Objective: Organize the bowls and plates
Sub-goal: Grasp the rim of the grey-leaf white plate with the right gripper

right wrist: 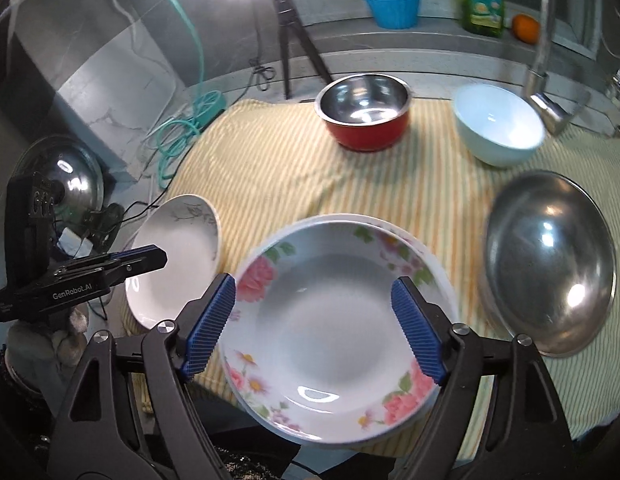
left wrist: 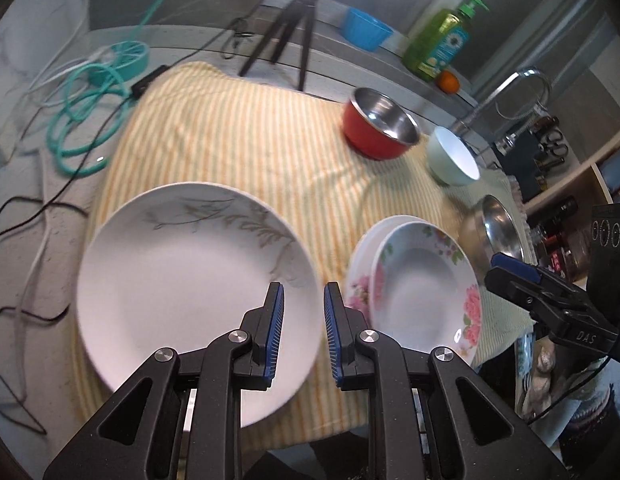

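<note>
Striped yellow cloth (right wrist: 270,168) covered the counter, likely as padding so the dishes could dry or sit without sliding. Left gripper (left wrist: 304,320) hovered over the near edge of a white plate with a grey leaf print (left wrist: 190,292), its blue pads drawn close together with only a narrow gap and nothing between them. Right gripper (right wrist: 316,326) had its jaws spread wide, one on each side of a flowered plate (right wrist: 334,320), pads not pressing on the rim. That flowered plate sat on top of a second flowered plate (left wrist: 364,256), whose rim showed on the far left side, so the stacking of like with like looked under way. Leaf-print plate lay apart, to the left of the stack. Three bowls remained unstacked: a red bowl with steel inside (right wrist: 364,114) at the far middle, a pale blue bowl (right wrist: 498,124) far right, and a steel bowl (right wrist: 550,268) right of the stack. My guess: bowls get nested next.
</note>
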